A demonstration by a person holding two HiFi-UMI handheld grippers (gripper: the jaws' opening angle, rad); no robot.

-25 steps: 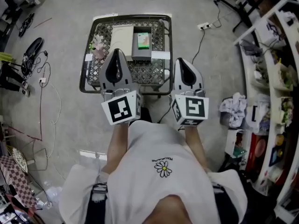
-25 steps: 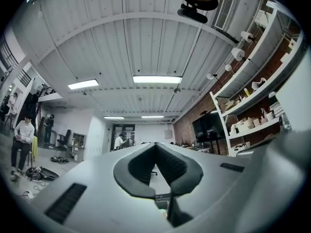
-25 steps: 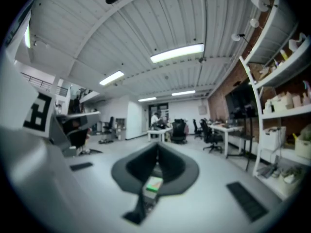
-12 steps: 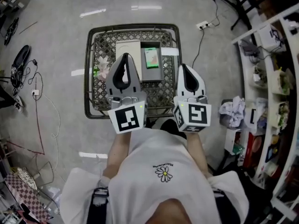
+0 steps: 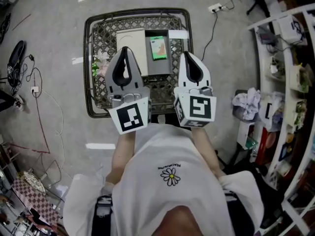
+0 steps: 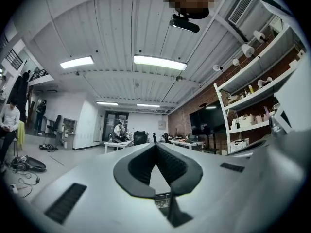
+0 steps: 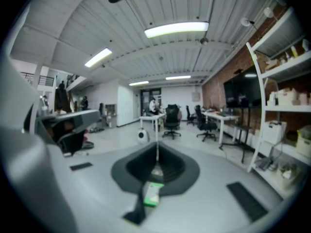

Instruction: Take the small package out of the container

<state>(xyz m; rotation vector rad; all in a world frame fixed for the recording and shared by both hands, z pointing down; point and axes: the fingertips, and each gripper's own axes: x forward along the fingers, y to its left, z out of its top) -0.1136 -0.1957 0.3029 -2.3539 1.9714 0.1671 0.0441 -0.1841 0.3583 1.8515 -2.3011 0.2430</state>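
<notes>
In the head view a small green package (image 5: 158, 48) lies in a grey container (image 5: 160, 68), which stands in a dark wire basket (image 5: 89, 68) on the floor. My left gripper (image 5: 125, 49) hovers shut over the basket, left of the container. My right gripper (image 5: 187, 54) hovers shut just right of it. Neither holds anything. In the right gripper view the right gripper (image 7: 156, 143) points out into the room and the green package (image 7: 152, 193) shows through the gap below its jaws. The left gripper (image 6: 156, 145) also points into the room.
A beige flat box (image 5: 132, 45) and pale flowers (image 5: 101, 63) also lie in the basket. White shelves (image 5: 290, 82) full of goods stand at the right. A power strip (image 5: 215, 7) and cable lie beyond the basket, more cables (image 5: 44, 107) at the left.
The head view has shifted, so the basket now looks larger and nearer. Both grippers stay shut above its near half, and the right one has come slightly closer to the container.
</notes>
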